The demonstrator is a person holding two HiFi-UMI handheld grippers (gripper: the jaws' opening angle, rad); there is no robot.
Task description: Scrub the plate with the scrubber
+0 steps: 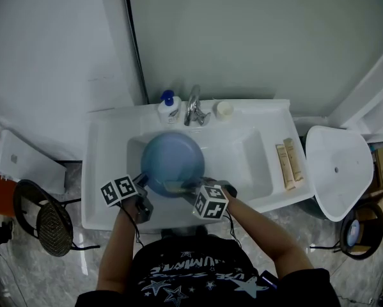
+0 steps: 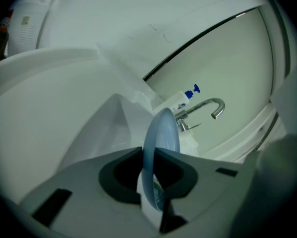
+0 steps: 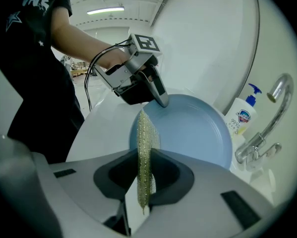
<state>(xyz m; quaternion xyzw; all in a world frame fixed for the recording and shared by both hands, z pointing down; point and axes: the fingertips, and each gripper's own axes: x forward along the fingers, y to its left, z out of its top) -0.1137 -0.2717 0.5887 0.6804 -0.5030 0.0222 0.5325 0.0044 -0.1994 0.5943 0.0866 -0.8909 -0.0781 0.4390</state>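
Observation:
A light blue plate [image 1: 172, 162] is held over the white sink [image 1: 258, 165]. My left gripper [image 1: 142, 185] is shut on the plate's near left rim; in the left gripper view the plate [image 2: 160, 138] stands edge-on between the jaws. My right gripper [image 1: 181, 185] is shut on a thin yellow-green scrubber [image 3: 145, 152], which hangs edge-on between its jaws and reaches the plate [image 3: 193, 133] at its near rim. The right gripper view also shows the left gripper [image 3: 160, 100] clamped on the plate's edge.
A chrome tap [image 1: 192, 107] stands behind the basin, with a blue-capped soap bottle [image 1: 169, 107] to its left and a small cup [image 1: 224, 110] to its right. Two tan bars [image 1: 288, 164] lie on the sink's right ledge. A white toilet [image 1: 337, 171] stands at the right.

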